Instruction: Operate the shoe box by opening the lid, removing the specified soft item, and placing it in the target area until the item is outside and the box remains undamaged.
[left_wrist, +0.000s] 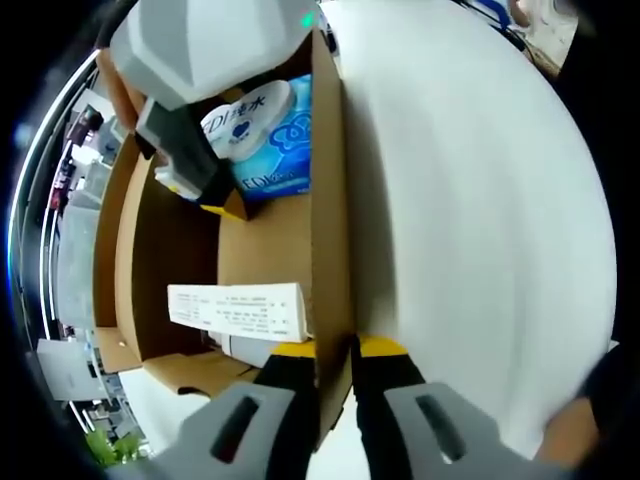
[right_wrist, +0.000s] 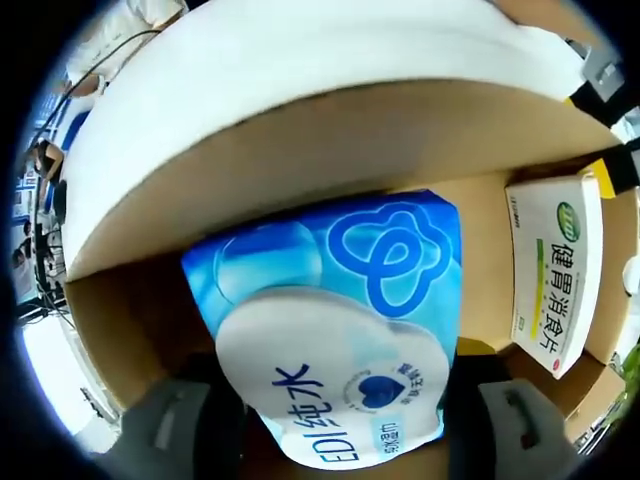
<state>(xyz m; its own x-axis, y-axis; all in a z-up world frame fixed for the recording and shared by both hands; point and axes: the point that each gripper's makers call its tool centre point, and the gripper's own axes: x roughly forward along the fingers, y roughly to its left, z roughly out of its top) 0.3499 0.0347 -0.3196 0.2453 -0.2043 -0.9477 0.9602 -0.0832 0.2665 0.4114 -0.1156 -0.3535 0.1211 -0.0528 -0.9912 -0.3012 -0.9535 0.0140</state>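
Pinching the cardboard side wall of the open shoe box (left_wrist: 330, 200) — left claw (left_wrist: 350, 350), yellow tips either side of the wall. Blue-and-white soft pack (right_wrist: 335, 345) lies inside the box, between the jaws of the right claw (right_wrist: 340, 430), which grips it; the jaw tips are hidden behind the pack. White carton (right_wrist: 555, 270) with green print lies beside the pack in the box, its far end cut off. White surface (left_wrist: 470, 200) beneath.
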